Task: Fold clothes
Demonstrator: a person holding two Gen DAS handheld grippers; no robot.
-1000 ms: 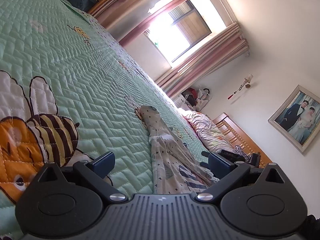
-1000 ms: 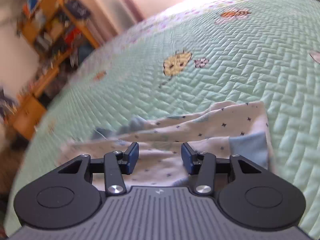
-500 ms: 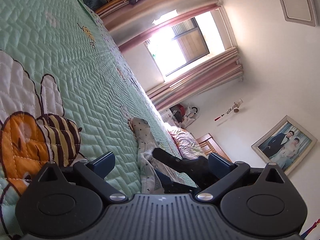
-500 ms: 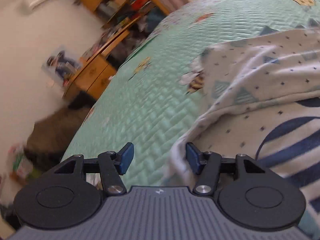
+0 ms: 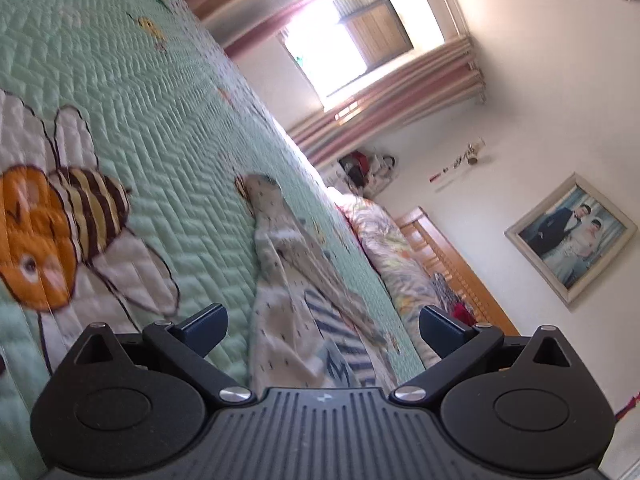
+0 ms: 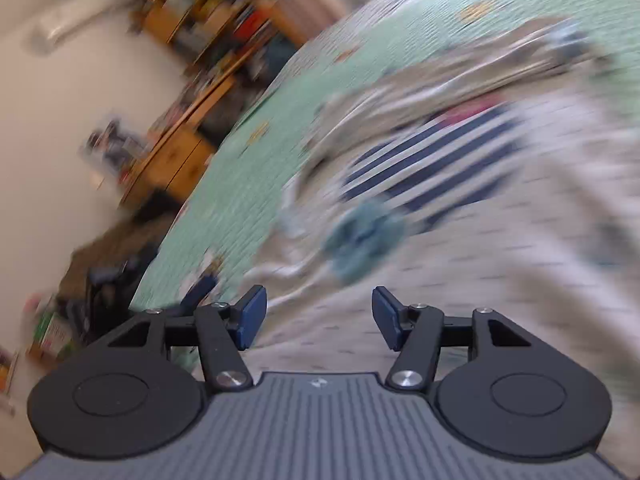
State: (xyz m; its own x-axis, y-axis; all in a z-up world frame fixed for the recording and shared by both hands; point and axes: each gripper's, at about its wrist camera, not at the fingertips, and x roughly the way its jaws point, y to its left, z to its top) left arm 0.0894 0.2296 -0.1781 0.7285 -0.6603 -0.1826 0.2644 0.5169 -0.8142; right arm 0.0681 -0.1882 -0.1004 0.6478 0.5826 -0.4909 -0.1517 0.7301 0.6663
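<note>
A white garment (image 5: 288, 264) with small dark marks and navy stripes lies in a long, bunched strip on the green quilted bedspread (image 5: 160, 120). My left gripper (image 5: 322, 318) is open wide just above the garment's near end, with the cloth below and ahead of its fingers. The right wrist view is blurred by motion. There my right gripper (image 6: 319, 304) is open over the same garment (image 6: 480, 220), near its striped part and a blue patch; nothing is pinched between its pads.
A bee picture (image 5: 52, 236) is stitched into the quilt at the left. Flowered bedding (image 5: 384, 240) and a wooden headboard (image 5: 452, 264) lie beyond the garment. A wooden cabinet and bookshelves (image 6: 188, 148) stand past the bed's edge. A curtained window (image 5: 352, 52) is on the far wall.
My right gripper swept quickly across the garment to its striped part and its jaws widened. It crossed the left wrist view half a second ago and has left it. The left gripper shifted slightly.
</note>
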